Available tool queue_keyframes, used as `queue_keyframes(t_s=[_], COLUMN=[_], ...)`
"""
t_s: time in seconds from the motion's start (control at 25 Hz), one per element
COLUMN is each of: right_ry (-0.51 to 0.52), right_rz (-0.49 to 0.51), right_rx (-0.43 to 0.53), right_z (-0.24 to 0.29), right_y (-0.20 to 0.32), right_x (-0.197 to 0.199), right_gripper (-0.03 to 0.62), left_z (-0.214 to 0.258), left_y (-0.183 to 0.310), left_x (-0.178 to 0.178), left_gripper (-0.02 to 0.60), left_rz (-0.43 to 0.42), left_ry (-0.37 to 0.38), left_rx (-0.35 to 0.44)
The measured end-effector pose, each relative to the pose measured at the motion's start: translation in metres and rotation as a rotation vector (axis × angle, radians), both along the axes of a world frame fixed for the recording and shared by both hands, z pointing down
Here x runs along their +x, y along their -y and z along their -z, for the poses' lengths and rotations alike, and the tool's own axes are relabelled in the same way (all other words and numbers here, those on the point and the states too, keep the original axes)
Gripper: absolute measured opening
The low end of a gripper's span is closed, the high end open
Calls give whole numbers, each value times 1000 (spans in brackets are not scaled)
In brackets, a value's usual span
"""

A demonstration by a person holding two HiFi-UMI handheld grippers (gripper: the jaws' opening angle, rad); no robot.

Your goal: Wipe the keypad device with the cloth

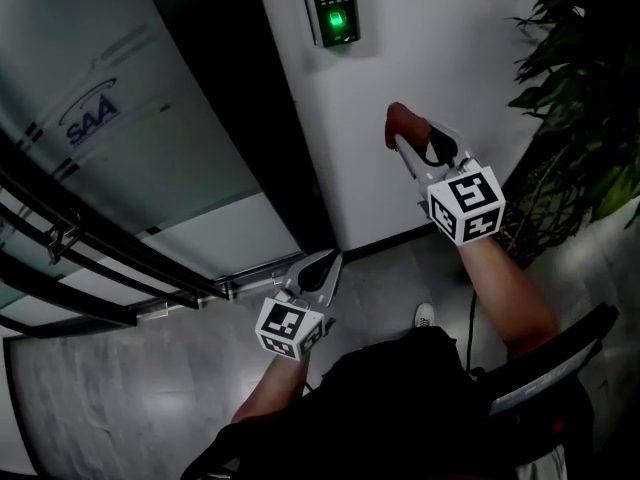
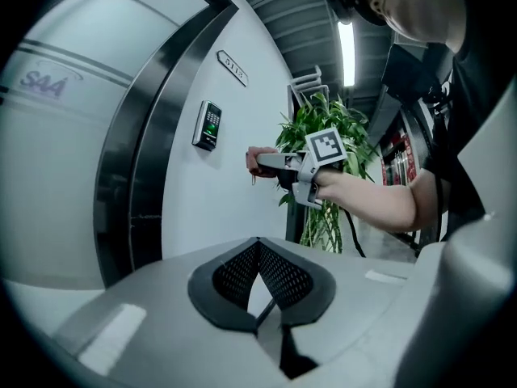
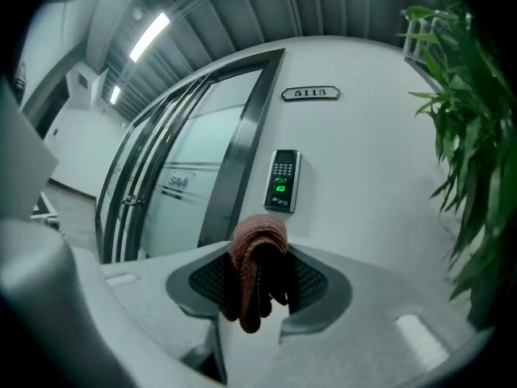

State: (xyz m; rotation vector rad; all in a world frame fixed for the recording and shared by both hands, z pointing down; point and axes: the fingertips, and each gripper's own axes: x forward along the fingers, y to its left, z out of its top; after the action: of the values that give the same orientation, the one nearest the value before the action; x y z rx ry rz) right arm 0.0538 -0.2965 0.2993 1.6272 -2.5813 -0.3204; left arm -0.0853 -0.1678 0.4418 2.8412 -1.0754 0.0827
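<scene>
Keypad [image 1: 331, 6] unwiped; approach step, I judge: right gripper [image 1: 418, 146], clamped on cloth [image 1: 402, 123], sits well apart and must reach it. Left gripper [image 1: 318, 271] closed, empty.

The right gripper [image 1: 403, 143] is holding a reddish cloth [image 1: 399, 120] up against the white wall [image 1: 440, 38], below the keypad device [image 1: 334, 8], whose green light is glowing. The left gripper [image 1: 322, 266] is hanging low beside the glass door [image 1: 130, 138]. A plant [image 1: 590, 78] is standing at the right.
</scene>
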Motion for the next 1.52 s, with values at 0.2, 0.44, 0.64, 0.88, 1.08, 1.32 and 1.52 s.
queue_keyframes(t_s=[0.2, 0.44, 0.64, 0.88, 1.08, 1.32, 1.52], right_ry=[28, -8, 42, 56, 60, 71, 79], right_rz=[37, 95, 137, 197, 232, 249, 244], right_rx=[-84, -92, -151, -206, -217, -223, -208], right_z=[-47, -78, -94, -118, -127, -135, -130], right_y=[-65, -130, -170, -210, -241, -254, -256], right_x=[9, 21, 39, 58, 67, 73, 78], right_gripper=[141, 142, 142, 143, 142, 141, 142], left_z=[5, 8, 12, 7, 5, 7, 11], left_y=[-18, -31, -47, -78, -96, -111, -114], left_x=[18, 30, 52, 81, 92, 102, 104], left_gripper=[15, 17, 17, 17, 16, 17, 15], left_rz=[-32, 22, 67, 110, 152, 166, 174], left_ry=[-13, -27, -49, -43, -36, -20, -10], left_rx=[-1, 12, 0, -9, -2, 5, 11])
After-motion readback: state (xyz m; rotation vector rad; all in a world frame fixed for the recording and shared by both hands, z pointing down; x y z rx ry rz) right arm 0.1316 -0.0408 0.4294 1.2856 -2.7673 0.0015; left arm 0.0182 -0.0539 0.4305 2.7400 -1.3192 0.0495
